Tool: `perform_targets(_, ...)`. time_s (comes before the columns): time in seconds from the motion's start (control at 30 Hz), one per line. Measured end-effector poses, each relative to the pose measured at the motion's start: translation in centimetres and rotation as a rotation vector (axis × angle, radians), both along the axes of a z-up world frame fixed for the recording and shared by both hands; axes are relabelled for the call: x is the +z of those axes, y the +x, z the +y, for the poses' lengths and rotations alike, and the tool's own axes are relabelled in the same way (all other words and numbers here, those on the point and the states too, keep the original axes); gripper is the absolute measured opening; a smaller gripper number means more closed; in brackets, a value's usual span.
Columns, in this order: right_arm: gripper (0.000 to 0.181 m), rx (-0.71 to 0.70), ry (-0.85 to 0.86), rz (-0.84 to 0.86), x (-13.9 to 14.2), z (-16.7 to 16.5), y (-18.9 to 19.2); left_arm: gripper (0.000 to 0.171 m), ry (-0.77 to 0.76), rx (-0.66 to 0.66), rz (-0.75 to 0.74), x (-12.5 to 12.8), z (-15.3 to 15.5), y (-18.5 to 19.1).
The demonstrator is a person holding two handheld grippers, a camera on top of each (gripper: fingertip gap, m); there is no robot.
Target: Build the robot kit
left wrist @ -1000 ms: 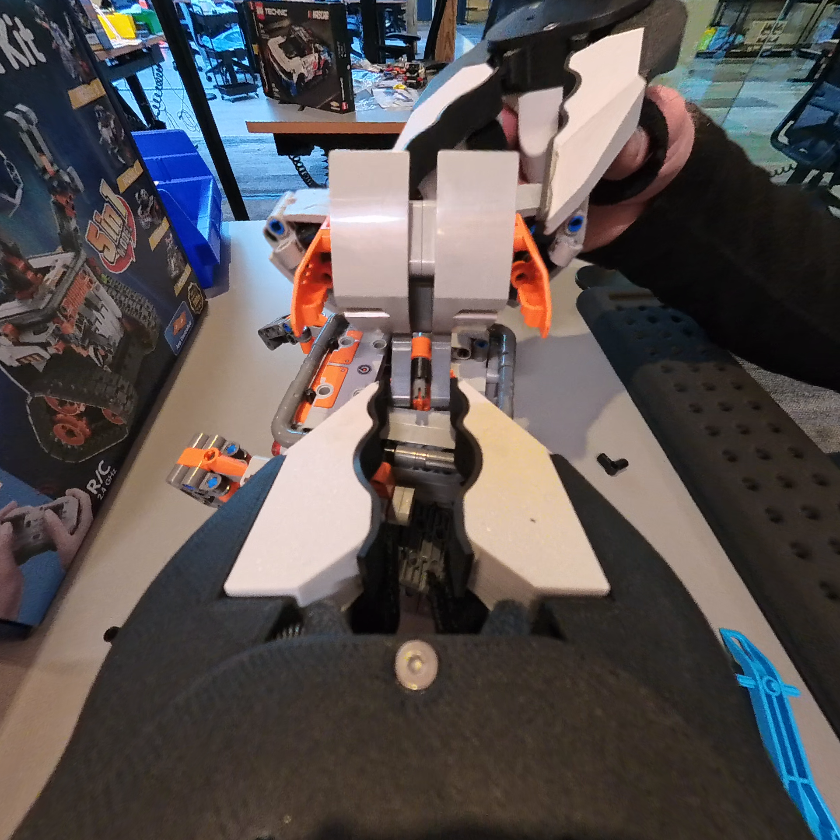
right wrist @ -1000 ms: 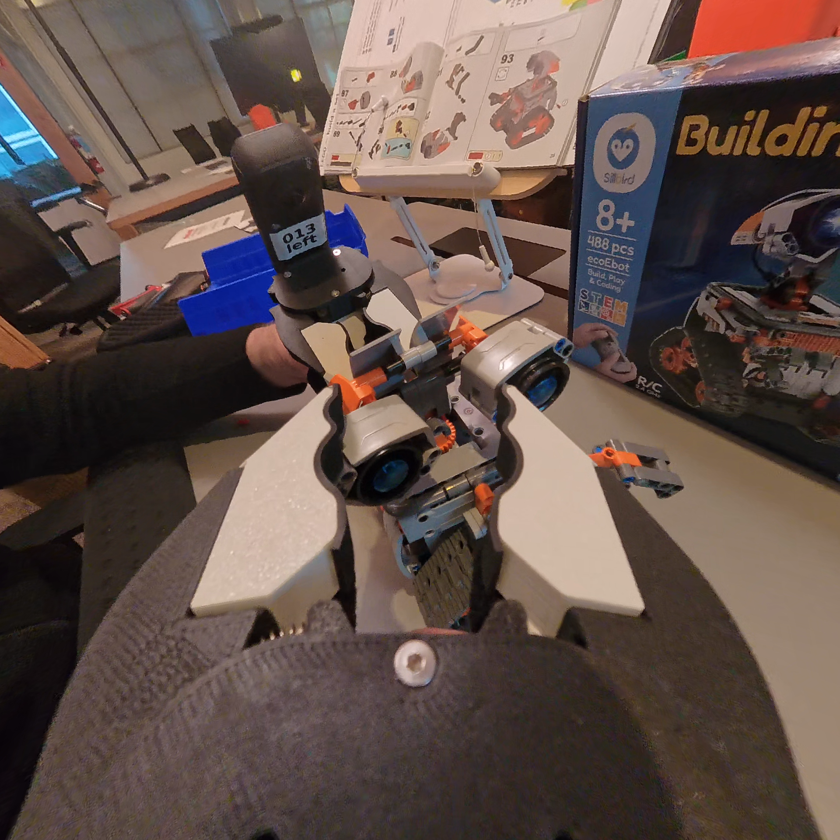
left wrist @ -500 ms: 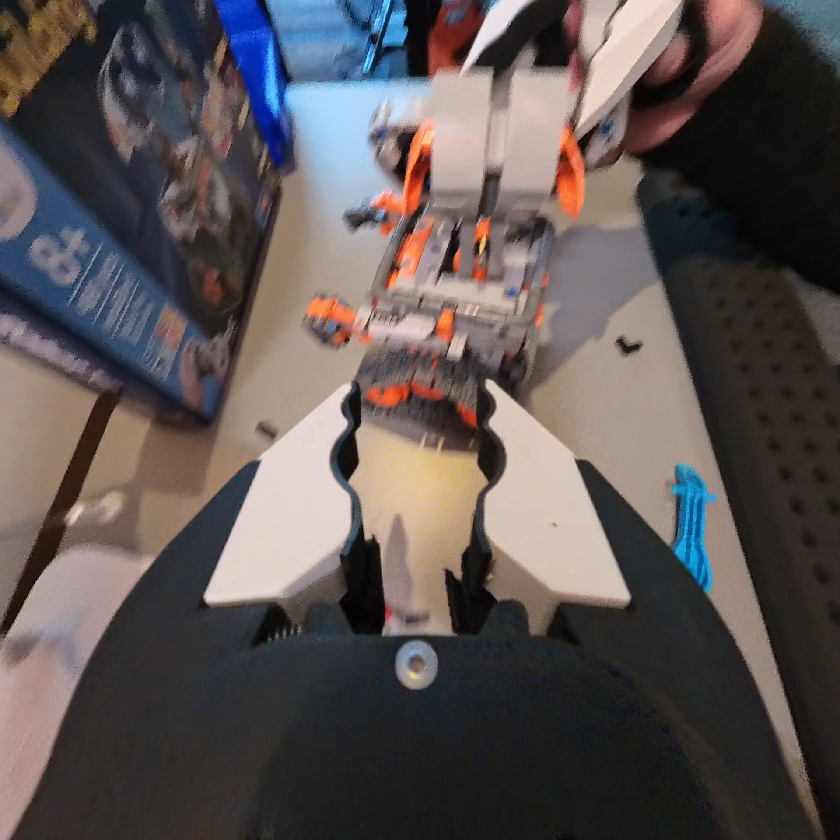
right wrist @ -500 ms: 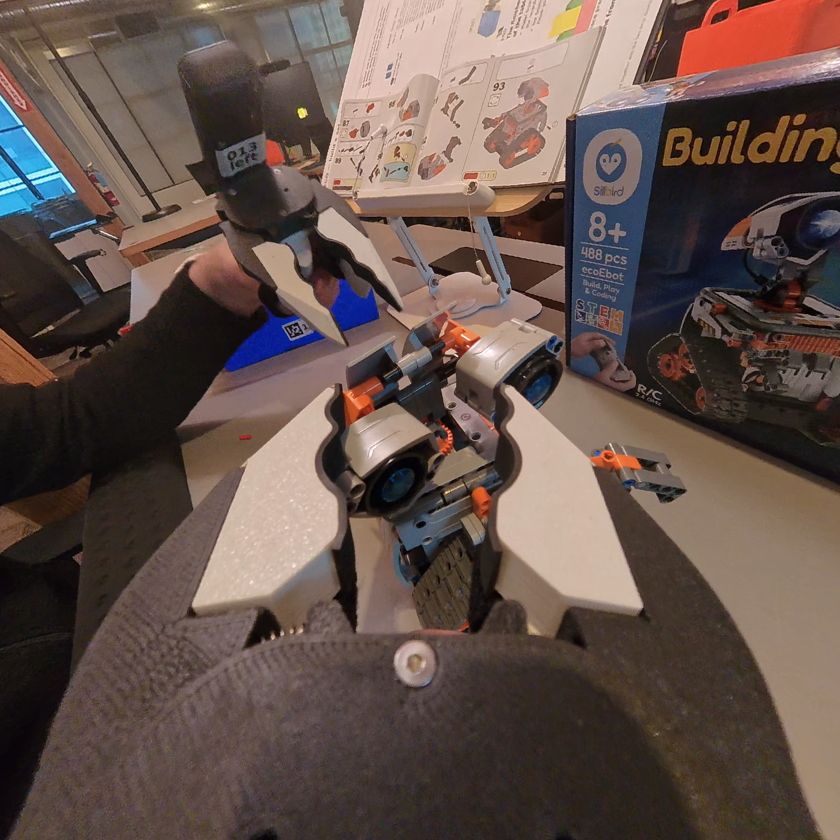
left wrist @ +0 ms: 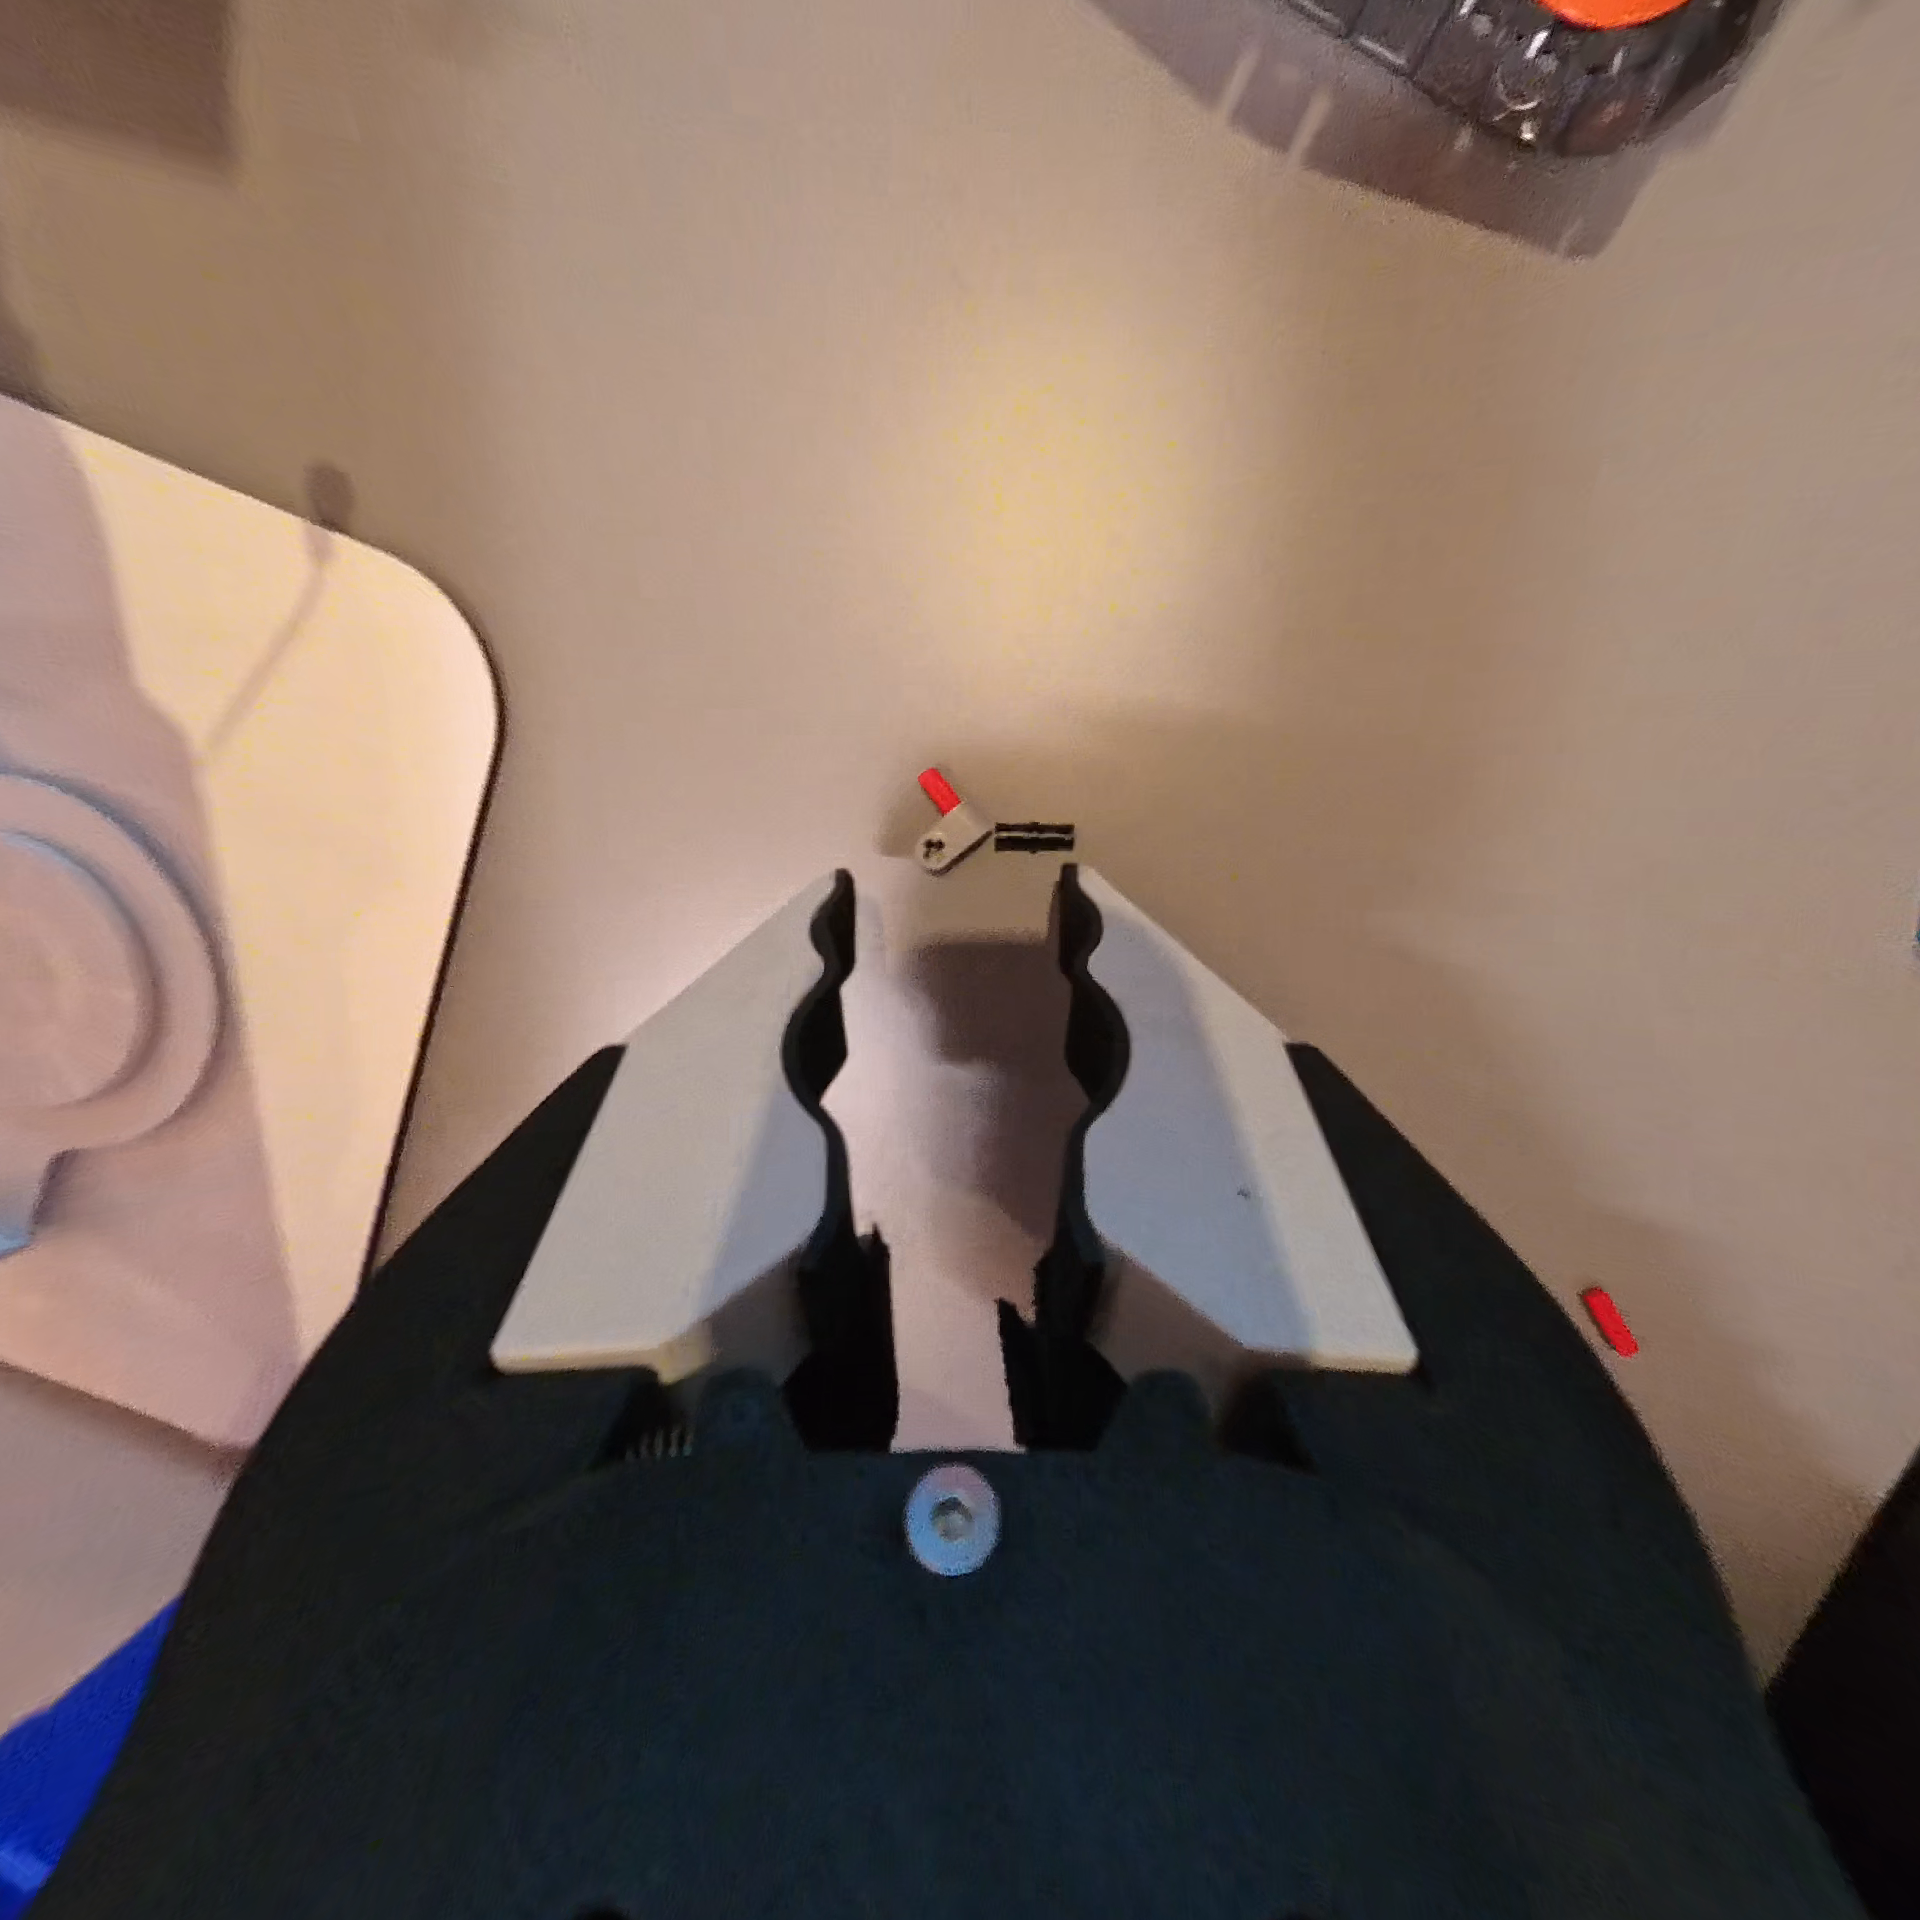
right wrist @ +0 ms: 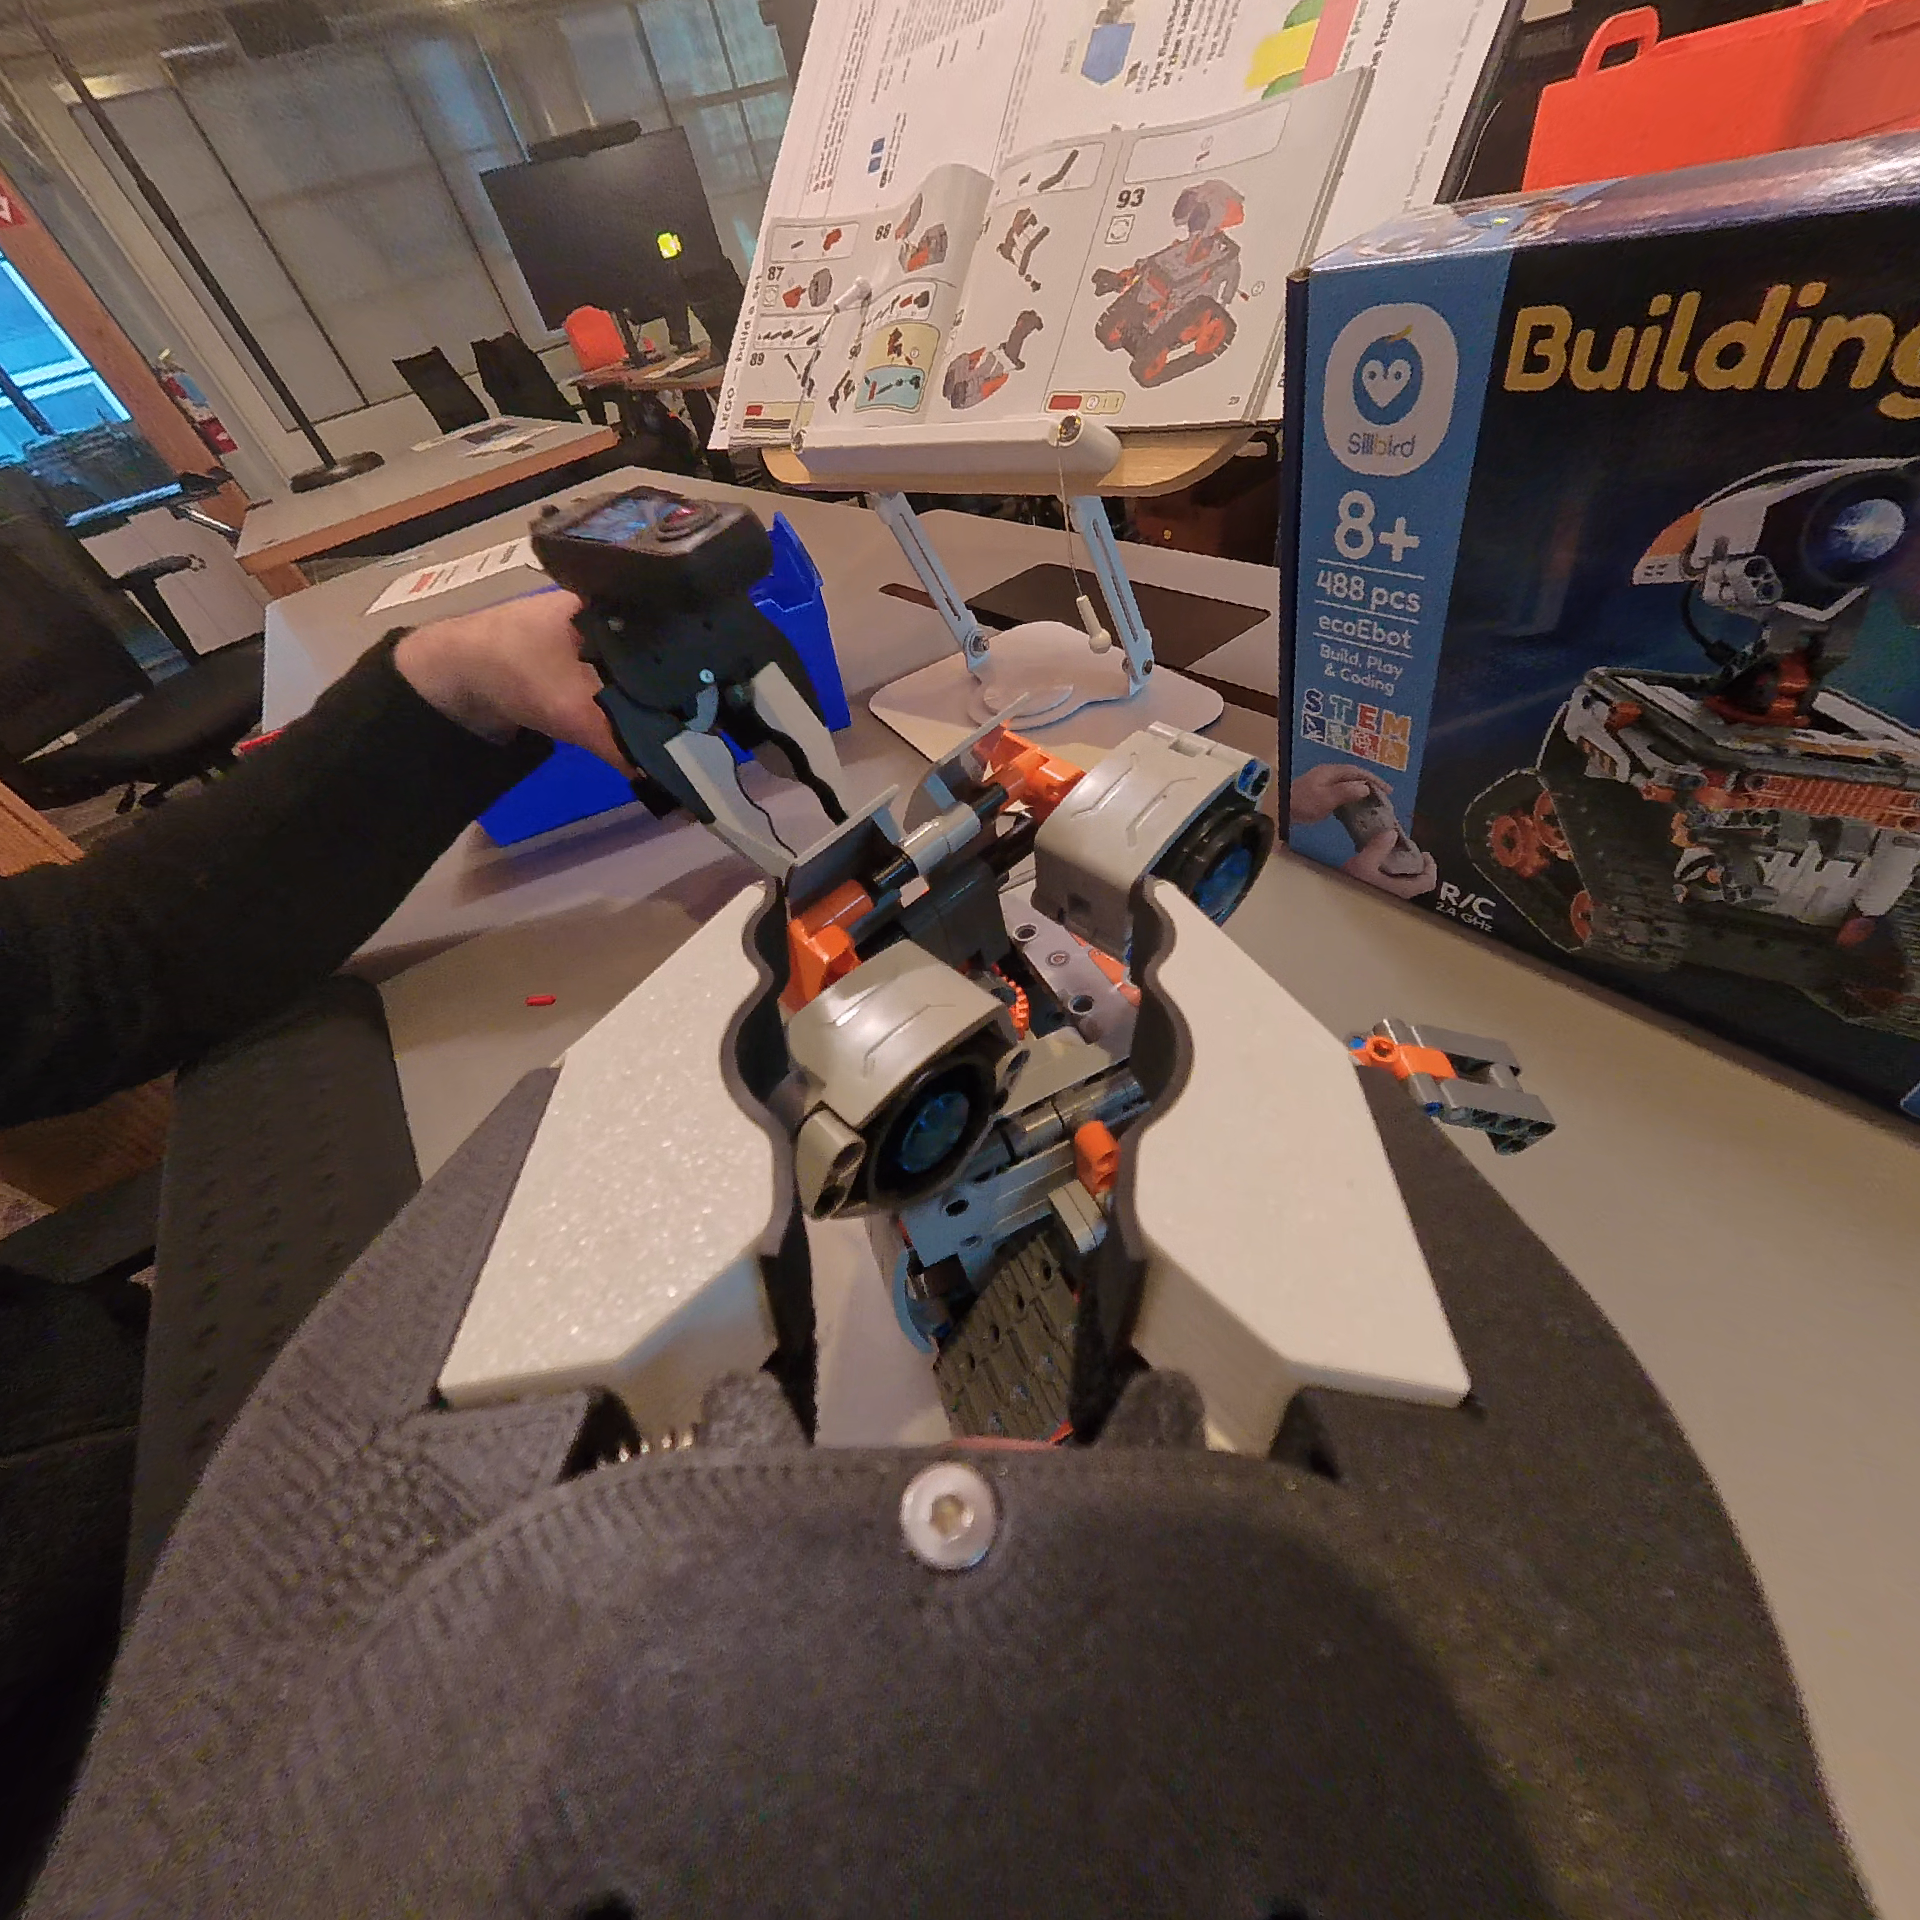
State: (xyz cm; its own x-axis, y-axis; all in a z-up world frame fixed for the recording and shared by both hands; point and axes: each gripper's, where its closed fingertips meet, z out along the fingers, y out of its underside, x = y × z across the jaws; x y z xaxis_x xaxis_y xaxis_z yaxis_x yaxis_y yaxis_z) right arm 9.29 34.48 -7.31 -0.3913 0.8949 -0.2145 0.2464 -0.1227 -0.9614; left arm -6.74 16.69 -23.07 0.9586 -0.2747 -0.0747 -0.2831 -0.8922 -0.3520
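grey-and-orange brick-built tracked robot model (right wrist: 997, 1039) sits on the beige tabletop (right wrist: 1662, 1299), and we have our right gripper (right wrist: 948, 977) around it, its white fingers (right wrist: 644, 1174) on either side of the model's grey eye housings and tread; whether they press it we cannot tell. our left gripper (left wrist: 951, 883) is released, jaws parted and empty, tilted down over the table just short of a small grey connector piece with a red pin and black axle (left wrist: 966, 831). a loose red pin (left wrist: 1608, 1320) lies to its right, a white stand base (left wrist: 260, 831) to its left. in the right wrist view, a blue printed box (right wrist: 1610, 623) stands beside the model.
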Motion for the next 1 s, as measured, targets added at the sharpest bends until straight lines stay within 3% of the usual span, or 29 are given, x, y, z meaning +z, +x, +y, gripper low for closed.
perform_targets(0.1, 0.065, 0.002, -0.002, -0.003, 0.0, 0.1, 0.0, 0.04, -0.022, -0.035, 0.078, 2.8, -1.7, 0.1)
perform_targets(0.3, 0.065, -0.005, -0.007, -0.001, 0.0, 0.3, 0.0, 0.042, -0.002, -0.006, 0.293, 15.6, -7.1, -3.8)
perform_targets(0.4, 0.065, -0.01, -0.011, 0.0, 0.0, 0.4, -0.1, 0.043, -0.04, 0.061, 0.319, 18.1, -11.6, -7.2)
perform_targets(0.5, 0.065, -0.017, -0.018, 0.003, 0.0, 0.4, -0.1, 0.04, -0.05, 0.138, 0.28, 17.0, -15.8, -10.5)
perform_targets(0.6, 0.065, -0.026, -0.019, 0.0, -0.1, 0.6, 0.1, 0.04, -0.118, 0.209, 0.264, 13.4, -20.2, -14.0)
perform_targets(0.7, 0.062, -0.047, -0.022, 0.0, 0.1, 1.1, 0.1, 0.04, -0.127, 0.246, 0.21, 9.9, -22.7, -16.1)
perform_targets(0.83, 0.061, -0.038, -0.025, -0.003, 0.3, 0.8, 0.0, 0.039, -0.111, 0.258, 0.187, 6.9, -23.7, -18.3)
perform_targets(1.0, 0.061, -0.049, -0.025, -0.015, -0.2, 0.5, -0.8, 0.034, 0.005, 0.25, 0.118, 5.1, -21.7, -19.7)
